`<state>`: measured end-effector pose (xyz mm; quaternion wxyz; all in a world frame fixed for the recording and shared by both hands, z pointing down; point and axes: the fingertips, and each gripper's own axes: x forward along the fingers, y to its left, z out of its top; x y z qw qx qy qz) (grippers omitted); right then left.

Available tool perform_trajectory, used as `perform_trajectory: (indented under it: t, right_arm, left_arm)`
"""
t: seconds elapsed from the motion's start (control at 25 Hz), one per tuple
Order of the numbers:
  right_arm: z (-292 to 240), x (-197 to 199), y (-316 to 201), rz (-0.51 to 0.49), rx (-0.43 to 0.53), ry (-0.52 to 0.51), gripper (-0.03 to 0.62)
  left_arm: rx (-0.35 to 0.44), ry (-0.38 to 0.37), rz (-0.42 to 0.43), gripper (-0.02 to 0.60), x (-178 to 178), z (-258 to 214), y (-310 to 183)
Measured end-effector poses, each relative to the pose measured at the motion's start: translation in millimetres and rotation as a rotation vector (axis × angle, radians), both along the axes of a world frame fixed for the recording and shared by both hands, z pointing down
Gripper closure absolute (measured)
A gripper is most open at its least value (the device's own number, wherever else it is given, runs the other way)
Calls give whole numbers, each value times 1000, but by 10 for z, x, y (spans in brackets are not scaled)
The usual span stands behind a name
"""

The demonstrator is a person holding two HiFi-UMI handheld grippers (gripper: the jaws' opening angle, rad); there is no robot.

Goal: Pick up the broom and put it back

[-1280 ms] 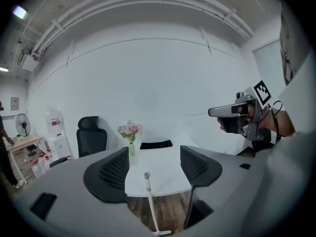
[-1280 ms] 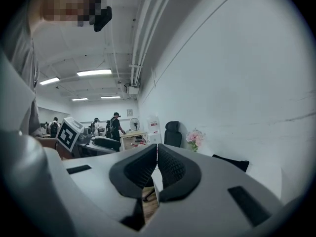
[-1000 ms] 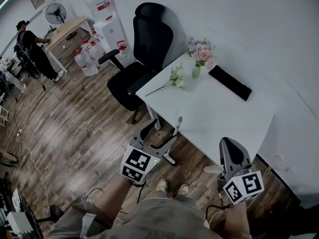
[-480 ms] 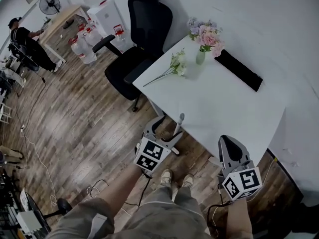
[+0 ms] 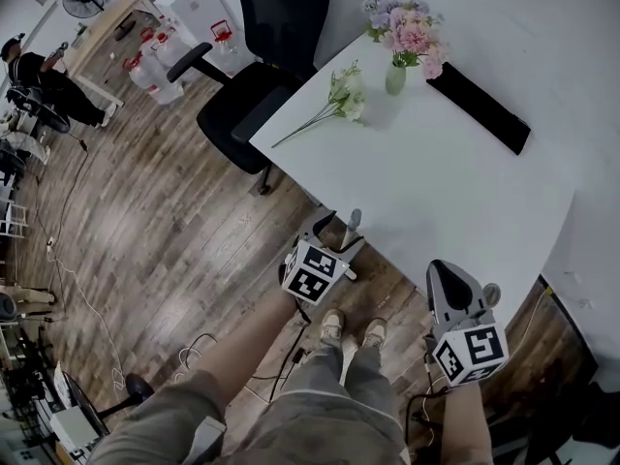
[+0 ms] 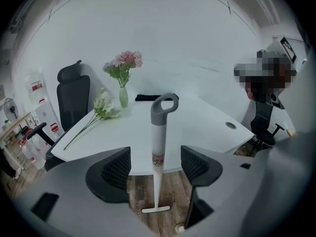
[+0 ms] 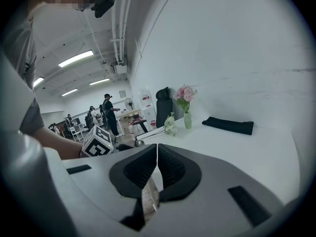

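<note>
Reaching step: the left gripper (image 6: pixel 156 168) jaws are wide apart and frame the upright broom (image 6: pixel 158 132) at the bench (image 6: pixel 197 127) edge, without touching it. The right gripper (image 7: pixel 156 157) jaws are pressed together, empty. Next, I think: move forward and close on the handle.

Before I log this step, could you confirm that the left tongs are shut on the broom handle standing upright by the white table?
Not quite: the left gripper view shows the left tongs open, jaws apart, not clamping the broom handle. It does stand upright by the white table.
</note>
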<state>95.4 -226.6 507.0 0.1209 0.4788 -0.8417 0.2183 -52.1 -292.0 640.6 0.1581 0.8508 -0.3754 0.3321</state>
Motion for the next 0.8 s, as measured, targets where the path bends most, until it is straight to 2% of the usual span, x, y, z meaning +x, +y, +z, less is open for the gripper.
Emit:
perform_trajectory:
  t: [0.08,0.2,0.28,0.36,0.4,0.6,0.8]
  right_arm:
    - [100,21,-28,5,-12,2,562]
    - [222,31,-65,4,-25,3,562]
    - [286,26,-70,-1,-31,2,562]
    - [330,27,-53,3,-42,-2,562]
    - [346,30,-40,6,-47,-4,562]
    - [363,51,35,13,-55,-8,562]
    - [265,59,133,13,-37,-5,562]
  left_arm:
    - [-17,-9,-3,263,2,145,-44]
    - [-33,-23,-1,344,18,323,-91]
    - [-40,-26,2,366,33,404,-92]
    - [-36,-25,1,418,46,434,-78]
    - [-30,-25,-2,464,47,434,-71]
    - [-3,-48,-1,469,-19,412,26]
    - [-17,-67,-21,469,-188,374,255]
